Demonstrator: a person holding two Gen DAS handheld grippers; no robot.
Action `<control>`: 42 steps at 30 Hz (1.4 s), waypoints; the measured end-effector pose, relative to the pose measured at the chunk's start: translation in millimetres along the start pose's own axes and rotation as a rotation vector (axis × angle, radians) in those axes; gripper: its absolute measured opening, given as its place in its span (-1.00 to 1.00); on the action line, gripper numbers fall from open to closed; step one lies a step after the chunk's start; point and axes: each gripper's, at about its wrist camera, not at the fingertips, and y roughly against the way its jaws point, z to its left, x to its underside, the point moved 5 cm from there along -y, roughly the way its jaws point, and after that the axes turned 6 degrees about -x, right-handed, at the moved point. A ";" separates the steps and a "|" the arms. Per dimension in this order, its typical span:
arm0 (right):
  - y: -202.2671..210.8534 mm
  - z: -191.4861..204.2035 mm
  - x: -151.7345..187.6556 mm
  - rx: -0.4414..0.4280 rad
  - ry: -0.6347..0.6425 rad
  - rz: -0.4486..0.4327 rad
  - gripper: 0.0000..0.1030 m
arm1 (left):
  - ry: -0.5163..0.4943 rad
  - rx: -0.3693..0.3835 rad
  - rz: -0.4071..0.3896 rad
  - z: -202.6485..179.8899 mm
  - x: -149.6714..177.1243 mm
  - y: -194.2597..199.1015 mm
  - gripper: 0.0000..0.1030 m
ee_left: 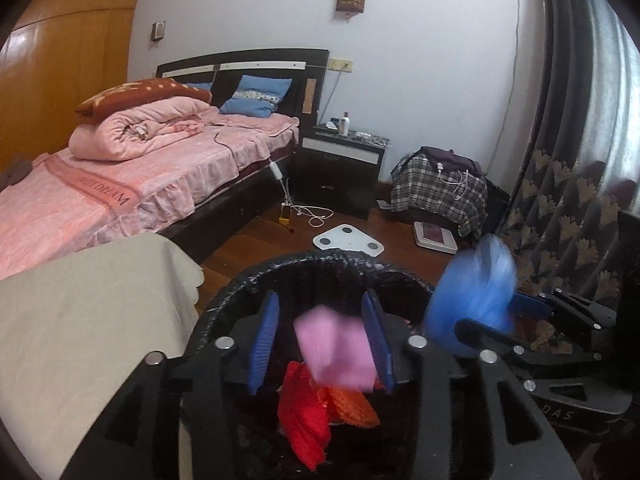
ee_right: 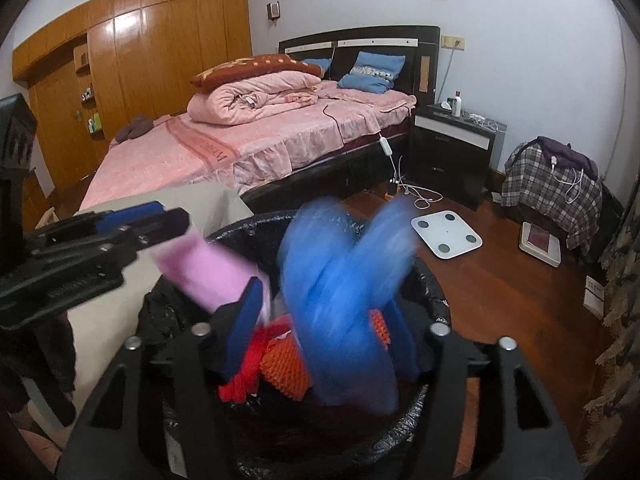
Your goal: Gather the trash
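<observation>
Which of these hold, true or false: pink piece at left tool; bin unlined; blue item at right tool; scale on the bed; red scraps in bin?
1. Pink piece sits between the left tool's fingers: true.
2. Bin unlined: false, it has a black liner.
3. Blurred blue item is at the right tool: true.
4. White scale lies on the bed: false, it is on the floor.
5. Red scraps are in the bin: true.

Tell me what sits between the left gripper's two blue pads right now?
A blurred pink item, over the black-lined bin and not visibly pinched by the left gripper, in the left wrist view.
</observation>
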 end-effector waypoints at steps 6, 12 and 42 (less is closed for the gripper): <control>-0.3 -0.7 4.3 0.007 -0.006 0.005 0.60 | 0.025 -0.052 -0.011 23.4 0.2 8.6 0.25; 12.7 7.7 2.2 0.002 -0.012 -0.005 0.87 | 0.054 -0.127 -0.030 50.7 1.0 32.3 0.78; 102.0 90.9 -34.9 -0.104 0.030 -0.092 0.90 | 0.051 -0.269 -0.113 65.8 12.5 175.5 0.88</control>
